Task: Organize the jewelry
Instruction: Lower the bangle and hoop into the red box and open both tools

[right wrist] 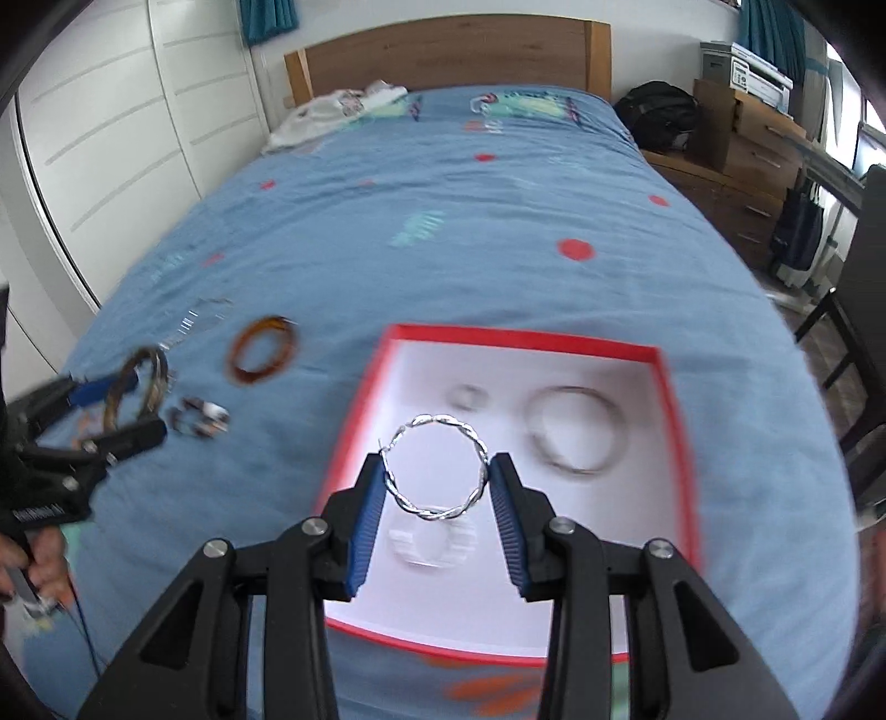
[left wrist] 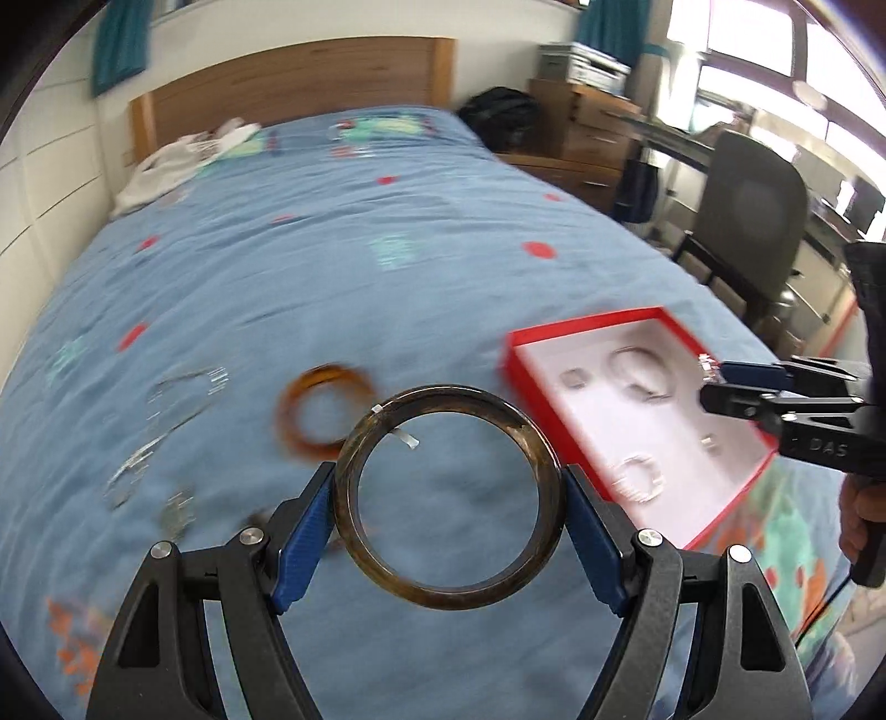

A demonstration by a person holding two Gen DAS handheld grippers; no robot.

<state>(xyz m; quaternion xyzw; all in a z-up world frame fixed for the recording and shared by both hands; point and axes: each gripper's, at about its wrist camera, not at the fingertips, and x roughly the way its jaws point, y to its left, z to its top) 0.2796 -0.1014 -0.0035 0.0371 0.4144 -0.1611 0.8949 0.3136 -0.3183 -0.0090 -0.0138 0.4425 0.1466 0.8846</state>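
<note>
My left gripper is shut on a dark brown bangle and holds it above the blue bedspread, left of the red box. It also shows in the right wrist view. My right gripper is shut on a twisted silver hoop, held above the red box, which has a white inside. In the box lie a silver bangle, a small ring and a white beaded bracelet. An amber bangle lies on the bed, also seen in the right wrist view.
Silver chains and small pieces lie on the bed at the left. A wooden headboard stands at the far end. White wardrobes are to the left. A chair, drawers and a desk stand to the right.
</note>
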